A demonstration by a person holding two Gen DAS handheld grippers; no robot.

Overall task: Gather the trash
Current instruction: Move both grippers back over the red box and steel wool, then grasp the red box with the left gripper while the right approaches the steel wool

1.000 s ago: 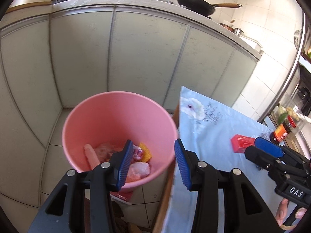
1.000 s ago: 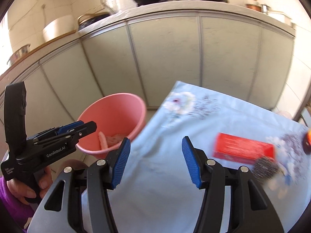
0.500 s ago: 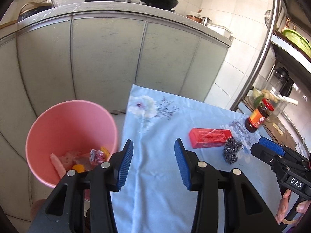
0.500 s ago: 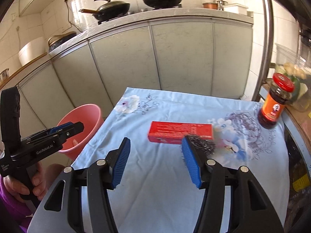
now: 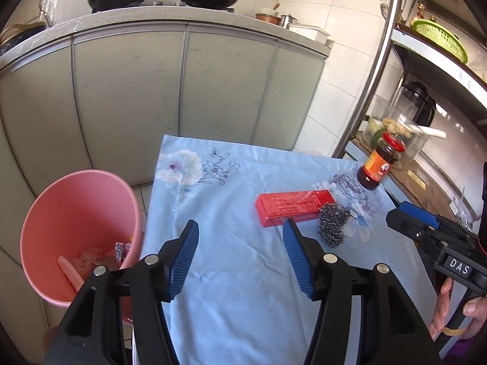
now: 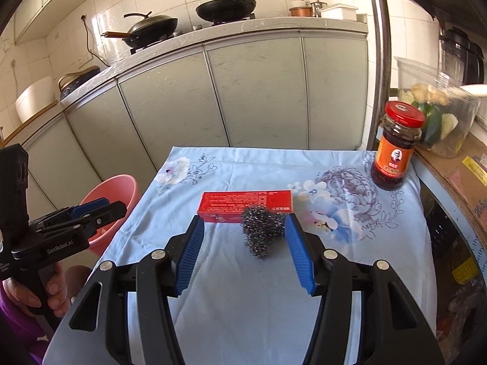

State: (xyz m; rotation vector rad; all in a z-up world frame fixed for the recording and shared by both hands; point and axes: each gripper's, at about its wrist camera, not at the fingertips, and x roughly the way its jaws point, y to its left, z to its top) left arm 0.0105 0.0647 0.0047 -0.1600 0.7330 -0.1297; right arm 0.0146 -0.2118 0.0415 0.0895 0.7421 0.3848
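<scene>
Left gripper (image 5: pixel 240 255): your jaws have just been opening and now stand wide, with nothing between them; they hang over the near part of the blue flowered cloth on the desk (image 5: pixel 231 298).
Right gripper (image 6: pixel 242 255): your jaws are parted and empty; the grey steel-wool scouring ball (image 6: pixel 261 231) shows in the gap ahead of them, close to the right pad, but I judge it is not pressed.
Trash left on the desk: the flat red cardboard box (image 5: pixel 295 208) lies mid-cloth, and the scouring ball (image 5: pixel 333 223) sits just against its right end.
Bin: the pink plastic bucket (image 5: pixel 76 213) stands on the floor off the desk's left edge, with wrappers already in it.
How the box handles: likely light and thin-walled, so it will dent under a hard squeeze. Take it across the short width near the middle.
How the ball handles: springy, very light, rough enough not to slip. Close on its bulk.
Not trash, I judge: the red-lidded glass sauce jar (image 6: pixel 395 149) at the far right corner is heavy and breakable. Keep clear.
</scene>
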